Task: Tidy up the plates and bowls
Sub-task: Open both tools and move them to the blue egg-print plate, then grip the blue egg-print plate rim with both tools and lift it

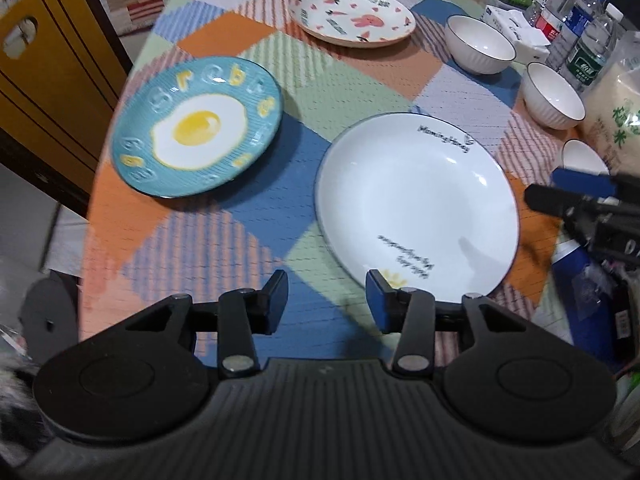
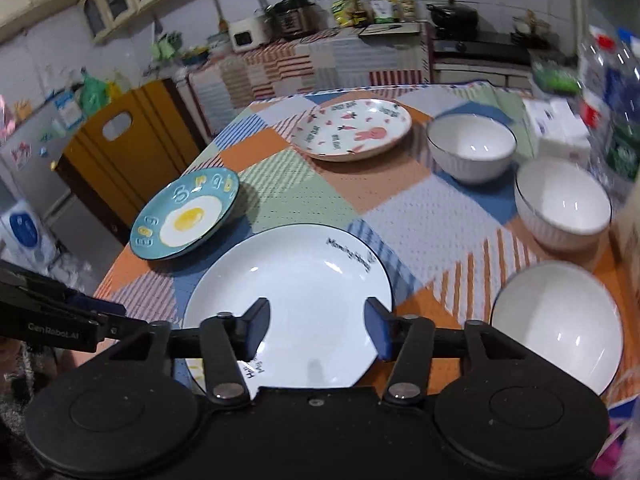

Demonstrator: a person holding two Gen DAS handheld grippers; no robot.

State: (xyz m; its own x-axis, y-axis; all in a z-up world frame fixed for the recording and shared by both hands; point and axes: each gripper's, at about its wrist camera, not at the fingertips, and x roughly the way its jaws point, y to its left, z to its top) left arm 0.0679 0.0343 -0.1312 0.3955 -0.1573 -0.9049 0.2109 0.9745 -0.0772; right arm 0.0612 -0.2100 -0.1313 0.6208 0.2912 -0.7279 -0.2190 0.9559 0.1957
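Left tongs (image 1: 327,300): sitting partly open with nothing between them, hanging over the near rim of the white plate (image 1: 416,208).
Right tongs (image 2: 318,326): also spread and empty, hovering above that same plate's near half.
White plate: lying flat on the checkered table (image 1: 224,240), nearest of everything, nothing stacked on it yet.
Egg plate (image 1: 196,128): sitting just left of the white one – close, not touching.
Bunny plate (image 1: 352,14): resting farther back, well apart from the other two.
Bowls: three white ones are running along the right side – near bowl (image 2: 556,326), middle bowl (image 2: 562,204), far bowl (image 2: 472,146).
Doing it well: my guess is stacking is coming next, so I'd be pinching a rim squarely, keeping the plate level, and lowering it centred on a bigger one.
Left-only: showing water bottles (image 1: 580,36) and a rice bag (image 1: 616,120) crowding the right edge, near bowl mostly hidden.
Right-only: showing all three bowls whole, plus the kitchen counter (image 2: 340,52) behind.
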